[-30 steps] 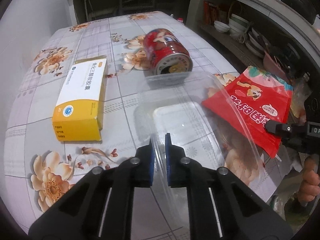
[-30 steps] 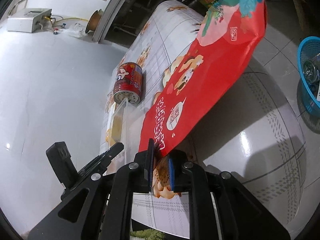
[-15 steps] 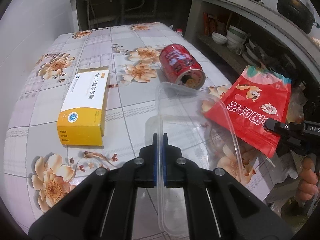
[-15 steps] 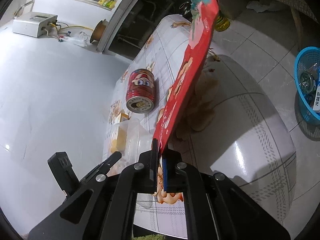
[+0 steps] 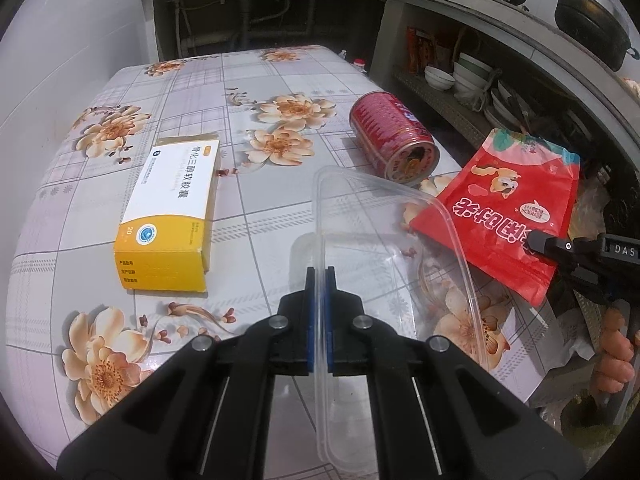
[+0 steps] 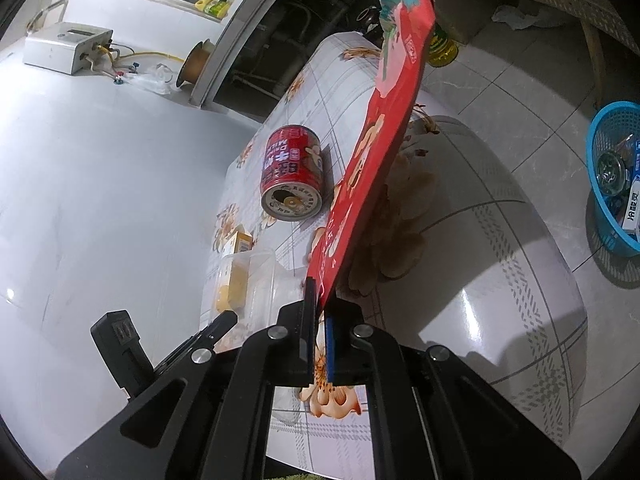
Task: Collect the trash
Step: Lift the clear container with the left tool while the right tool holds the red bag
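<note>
My left gripper (image 5: 319,276) is shut on the rim of a clear plastic container (image 5: 384,240), lifted a little off the flowered table (image 5: 180,92). At the table's right edge my right gripper (image 6: 319,292) is shut on the lower corner of a red snack bag (image 6: 384,128), which rises edge-on above the table; the same bag (image 5: 508,212) shows in the left wrist view with the right gripper (image 5: 532,240) pinching it. A red drink can (image 5: 394,140) lies on its side behind the container. A yellow and white medicine box (image 5: 172,212) lies flat to the left.
A blue basket (image 6: 616,184) with trash in it stands on the tiled floor to the right of the table. Shelves with bowls (image 5: 460,76) and a dark pot (image 5: 588,12) run along the right. A white wall borders the table's left side.
Both grippers closed, the left on the container's rim and the right on the bag's corner. The container rose and tilted; the bag swung up edge-on in the right wrist view.
</note>
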Motion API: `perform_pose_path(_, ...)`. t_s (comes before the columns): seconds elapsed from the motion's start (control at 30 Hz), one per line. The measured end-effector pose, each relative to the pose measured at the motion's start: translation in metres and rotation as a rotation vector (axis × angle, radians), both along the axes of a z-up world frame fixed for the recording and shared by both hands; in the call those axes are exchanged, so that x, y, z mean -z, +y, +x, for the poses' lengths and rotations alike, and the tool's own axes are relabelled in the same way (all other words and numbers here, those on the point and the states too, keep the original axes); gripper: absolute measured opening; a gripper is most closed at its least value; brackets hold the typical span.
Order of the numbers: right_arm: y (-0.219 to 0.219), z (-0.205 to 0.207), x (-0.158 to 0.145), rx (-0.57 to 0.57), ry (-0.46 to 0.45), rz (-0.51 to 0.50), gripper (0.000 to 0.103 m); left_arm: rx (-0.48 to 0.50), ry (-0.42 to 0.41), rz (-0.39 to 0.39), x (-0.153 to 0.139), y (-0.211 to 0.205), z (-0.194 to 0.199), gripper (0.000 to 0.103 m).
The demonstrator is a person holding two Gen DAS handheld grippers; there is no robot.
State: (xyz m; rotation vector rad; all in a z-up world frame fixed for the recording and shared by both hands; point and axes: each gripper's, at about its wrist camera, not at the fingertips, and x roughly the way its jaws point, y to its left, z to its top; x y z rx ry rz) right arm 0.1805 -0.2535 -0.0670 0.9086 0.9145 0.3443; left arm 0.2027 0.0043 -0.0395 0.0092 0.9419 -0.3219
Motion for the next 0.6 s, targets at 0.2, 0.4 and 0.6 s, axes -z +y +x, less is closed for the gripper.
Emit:
perform_pose_path(0.2, 0.0006, 0.0007, 0.0003, 0.000, -0.001, -0.002, 0.004, -0.001, 0.004, 0.000, 0.0003, 0.0002, 0.0006, 0.002)
perform_pose_path(0.4, 0.0007, 0.0001, -0.0002, 0.004, -0.002, -0.001, 0.004, -0.001, 0.006, -0.003, 0.0013, 0.0010, 0.0013, 0.002)
perform_pose_path(0.6, -0.0023, -0.0038, -0.0067, 0.008, -0.022, -0.018, 0.004, 0.005, -0.001, -0.010, -0.0007, -0.0005, -0.0016, 0.002)
